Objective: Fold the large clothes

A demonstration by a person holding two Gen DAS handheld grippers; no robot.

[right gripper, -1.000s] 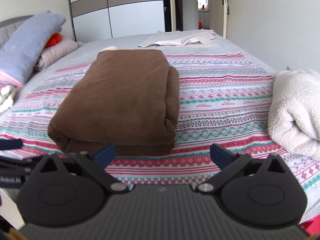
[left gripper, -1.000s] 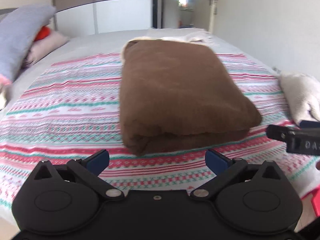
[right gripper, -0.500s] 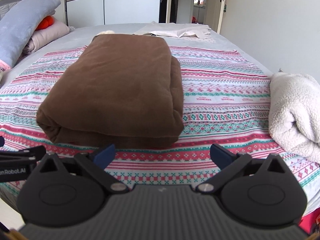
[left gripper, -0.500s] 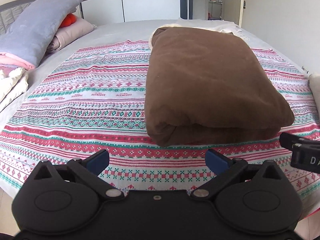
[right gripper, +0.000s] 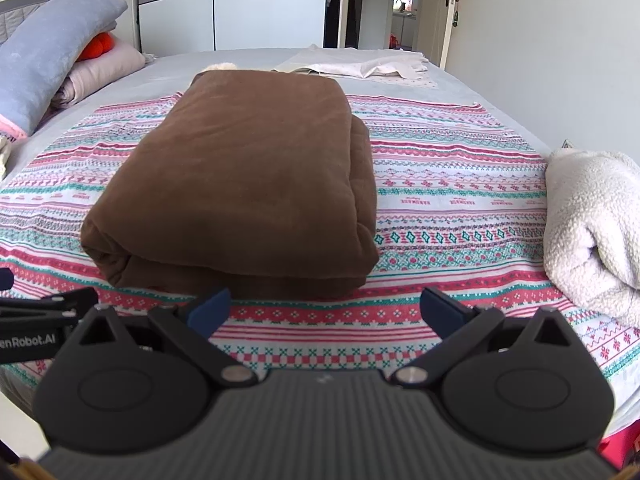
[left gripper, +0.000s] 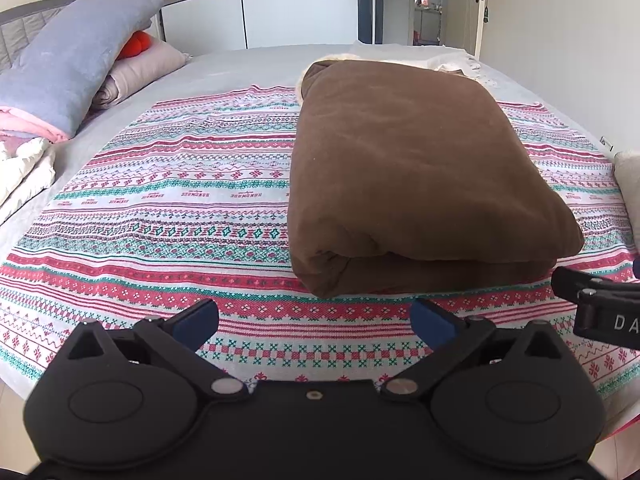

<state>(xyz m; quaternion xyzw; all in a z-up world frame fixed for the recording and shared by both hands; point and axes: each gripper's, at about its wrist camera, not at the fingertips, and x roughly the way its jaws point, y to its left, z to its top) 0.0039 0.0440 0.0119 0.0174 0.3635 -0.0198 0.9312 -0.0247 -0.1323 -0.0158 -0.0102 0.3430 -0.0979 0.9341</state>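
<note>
Patterned bedspread [left gripper: 168,208], folded brown blanket [left gripper: 408,172] on it, left tongs [left gripper: 314,322] and right tongs [right gripper: 324,310] released, empty

Your path along the near strip of patterned bedspread [left gripper: 160,216] is flat and bare. The folded brown blanket [right gripper: 248,184] blocks the middle. The white fleece bundle [right gripper: 592,224] crowds your right side.

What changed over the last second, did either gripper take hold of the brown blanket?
No grab. Both cameras shifted: in the left wrist view the folded brown blanket slid right and looms larger; in the right wrist view it slid toward centre. That fits the grippers moving in and swinging, not the blanket moving. The left gripper and right gripper stayed open and empty. The blanket's fold, the patterned bedspread and the white fleece bundle look unchanged.
</note>
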